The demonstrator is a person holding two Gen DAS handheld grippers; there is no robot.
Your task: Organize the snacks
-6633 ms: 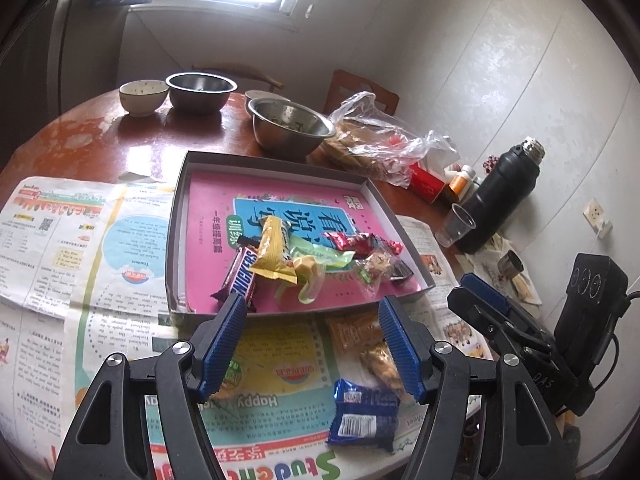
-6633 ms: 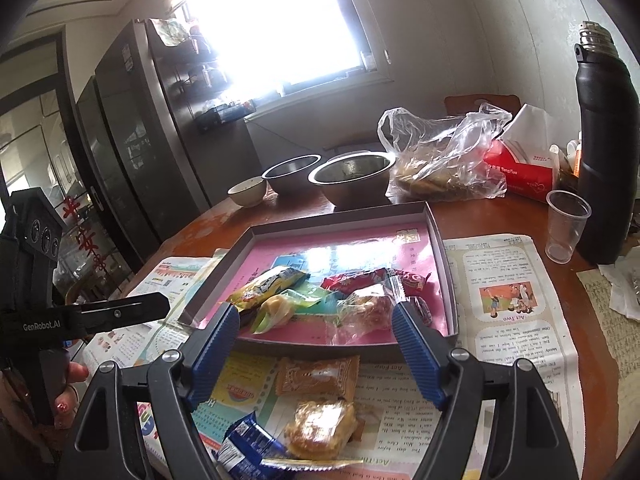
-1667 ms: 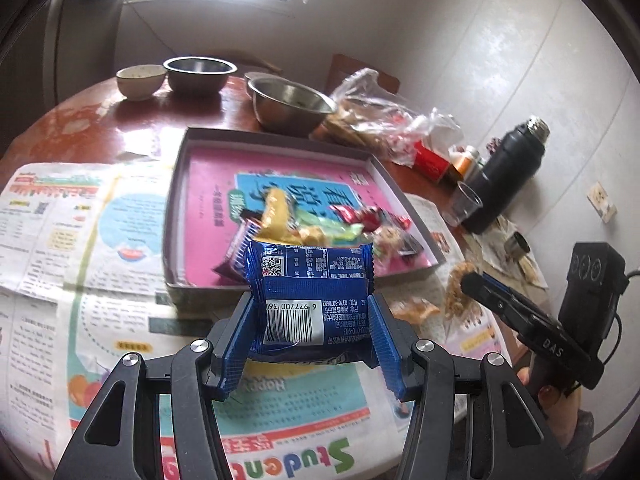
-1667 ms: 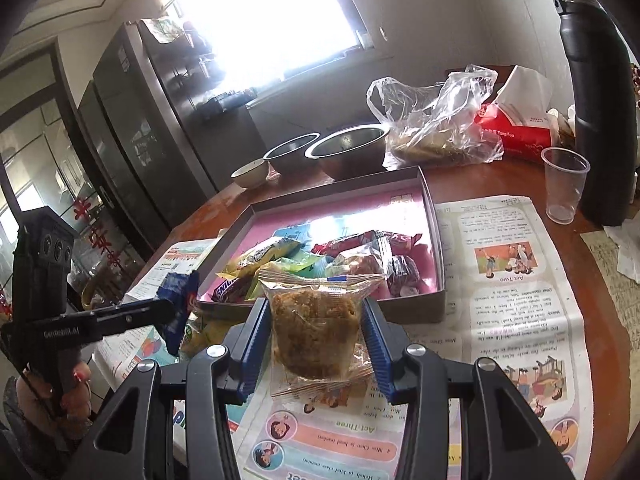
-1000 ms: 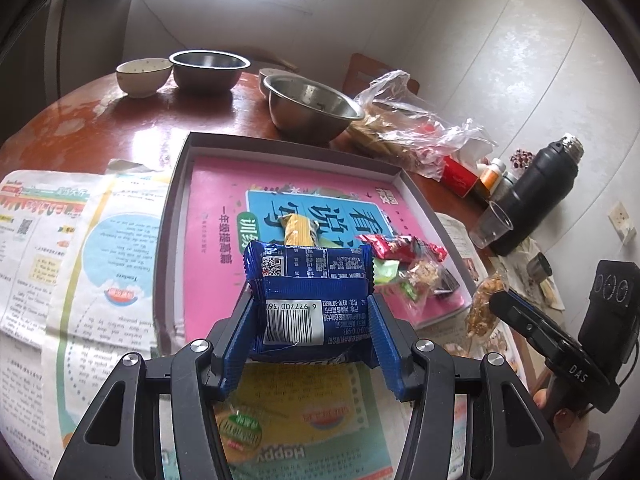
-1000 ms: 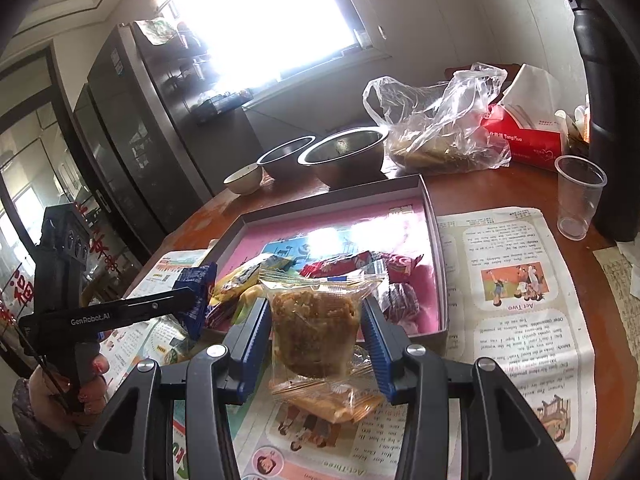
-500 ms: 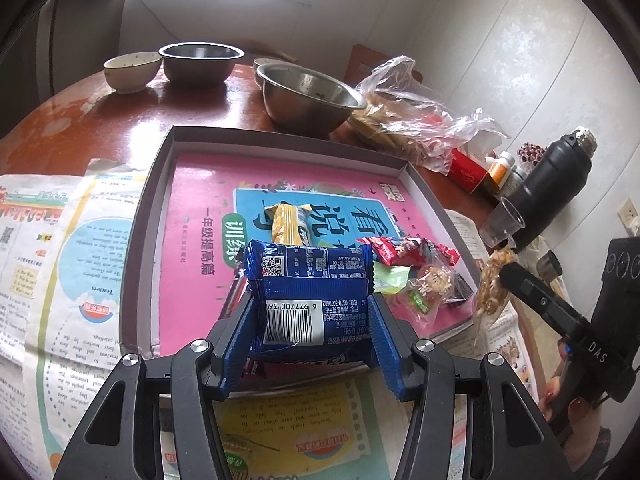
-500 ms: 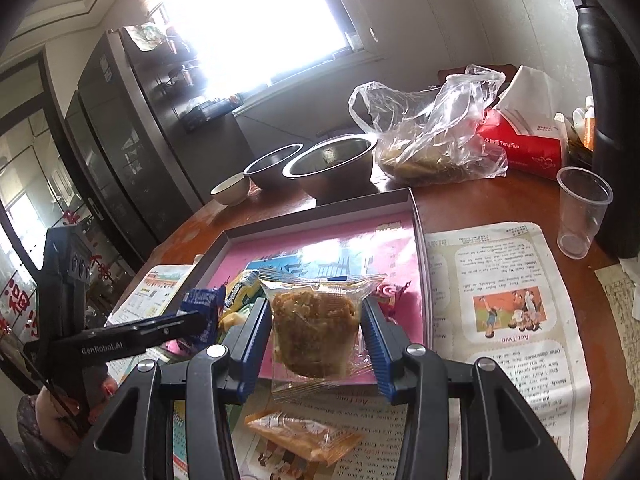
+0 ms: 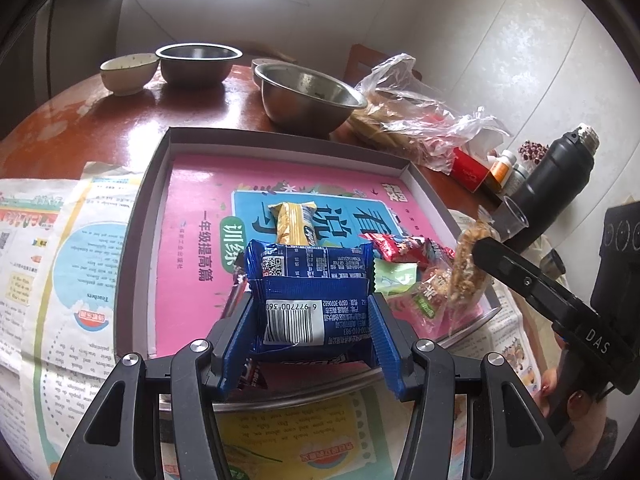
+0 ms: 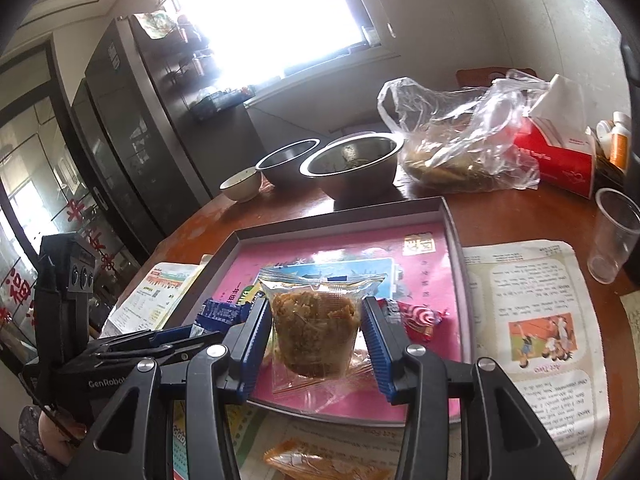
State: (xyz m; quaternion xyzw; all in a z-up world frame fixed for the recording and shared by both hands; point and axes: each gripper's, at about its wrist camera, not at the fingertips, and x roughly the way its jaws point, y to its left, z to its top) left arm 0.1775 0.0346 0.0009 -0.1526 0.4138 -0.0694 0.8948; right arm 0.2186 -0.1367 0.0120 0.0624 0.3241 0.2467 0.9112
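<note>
My left gripper (image 9: 310,336) is shut on a blue snack packet (image 9: 310,300) with a barcode, held above the near edge of the grey tray (image 9: 136,216). My right gripper (image 10: 318,338) is shut on a clear-wrapped brown cake (image 10: 314,330), also over the tray's (image 10: 456,240) near part. The tray has a pink book cover as its floor and holds a yellow bar (image 9: 290,222), red wrappers (image 9: 396,246) and green sweets (image 9: 394,278). In the left wrist view the right gripper (image 9: 478,248) enters from the right with the cake (image 9: 466,268). An orange packet (image 10: 320,464) lies on the newspaper below the tray.
Two steel bowls (image 9: 308,96) (image 9: 196,62) and a small white bowl (image 9: 128,72) stand behind the tray. A plastic bag of food (image 10: 460,152), a red tissue box (image 10: 560,156), a clear cup (image 10: 614,232) and a black flask (image 9: 556,184) crowd the right. Newspaper (image 9: 52,248) covers the table's near side.
Both grippers have carried their packets forward over the tray. The right gripper with the cake moved further in, leaving the orange packet behind on the newspaper.
</note>
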